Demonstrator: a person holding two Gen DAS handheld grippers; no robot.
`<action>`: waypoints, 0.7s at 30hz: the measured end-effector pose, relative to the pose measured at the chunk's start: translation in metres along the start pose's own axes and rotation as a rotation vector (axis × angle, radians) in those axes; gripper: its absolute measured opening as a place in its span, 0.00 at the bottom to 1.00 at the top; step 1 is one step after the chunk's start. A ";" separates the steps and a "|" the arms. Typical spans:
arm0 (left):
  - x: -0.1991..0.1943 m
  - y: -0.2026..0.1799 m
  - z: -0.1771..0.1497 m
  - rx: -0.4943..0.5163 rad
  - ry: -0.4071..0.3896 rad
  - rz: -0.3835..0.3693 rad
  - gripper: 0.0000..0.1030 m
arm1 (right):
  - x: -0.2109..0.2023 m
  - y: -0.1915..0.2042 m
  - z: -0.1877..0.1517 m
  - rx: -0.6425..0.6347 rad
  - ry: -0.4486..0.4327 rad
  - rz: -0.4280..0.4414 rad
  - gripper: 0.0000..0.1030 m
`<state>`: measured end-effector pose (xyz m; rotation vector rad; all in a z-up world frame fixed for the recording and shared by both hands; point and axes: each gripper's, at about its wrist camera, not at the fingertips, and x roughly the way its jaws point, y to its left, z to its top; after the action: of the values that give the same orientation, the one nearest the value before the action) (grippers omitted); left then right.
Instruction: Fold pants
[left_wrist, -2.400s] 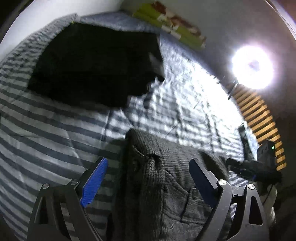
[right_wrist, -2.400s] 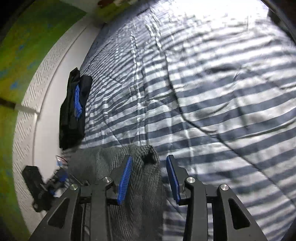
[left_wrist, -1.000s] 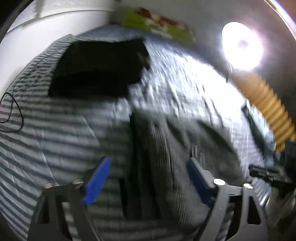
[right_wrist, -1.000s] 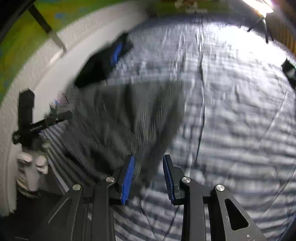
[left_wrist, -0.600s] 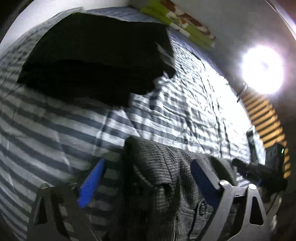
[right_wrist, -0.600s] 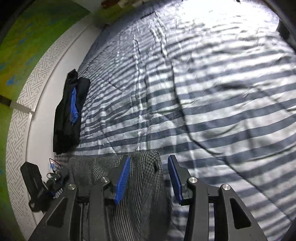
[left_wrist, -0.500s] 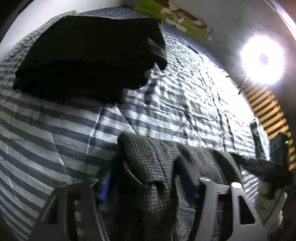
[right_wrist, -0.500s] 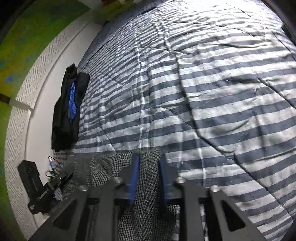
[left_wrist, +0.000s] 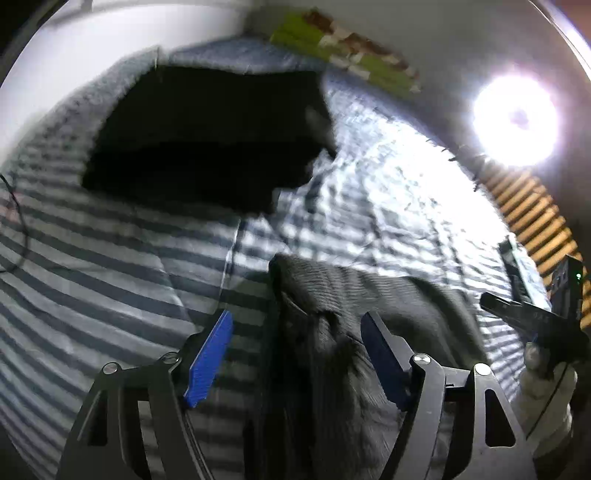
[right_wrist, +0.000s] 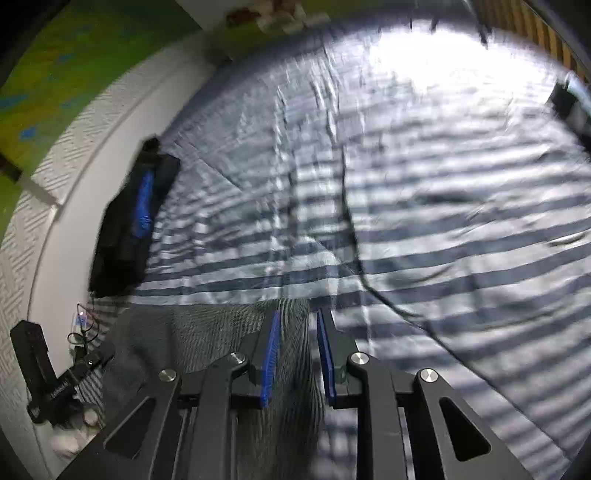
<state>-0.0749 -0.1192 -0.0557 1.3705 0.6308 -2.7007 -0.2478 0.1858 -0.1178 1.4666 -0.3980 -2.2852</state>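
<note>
- Grey houndstooth pants (left_wrist: 332, 369) run off the bottom edge of the left wrist view, the weave smeared by blur, so their lower part can't be read.
- Same pants (right_wrist: 291, 369) in the right wrist view pass down between the black frame arms and out of sight; whether the blue pads actually press the cloth is hard to call.
- Black folded garment pile (left_wrist: 207, 136) is one dark mass, layers not separable.
- Round bright lamp (left_wrist: 515, 120) is blown out white.
- Striped grey-and-white bedspread (right_wrist: 461, 236) blurs at its far end and is cropped all round.
</note>
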 end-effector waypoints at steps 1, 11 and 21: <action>-0.010 -0.003 -0.002 0.014 -0.019 -0.005 0.79 | -0.014 0.006 -0.005 -0.035 -0.020 0.012 0.19; 0.013 -0.040 -0.069 0.253 0.123 0.133 0.92 | -0.029 0.061 -0.124 -0.285 0.057 0.048 0.19; 0.014 -0.006 -0.086 0.136 0.086 0.039 1.00 | -0.062 -0.010 -0.144 -0.016 0.000 0.134 0.37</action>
<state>-0.0191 -0.0792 -0.1100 1.5201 0.4274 -2.7114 -0.0948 0.2204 -0.1314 1.3888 -0.4626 -2.1789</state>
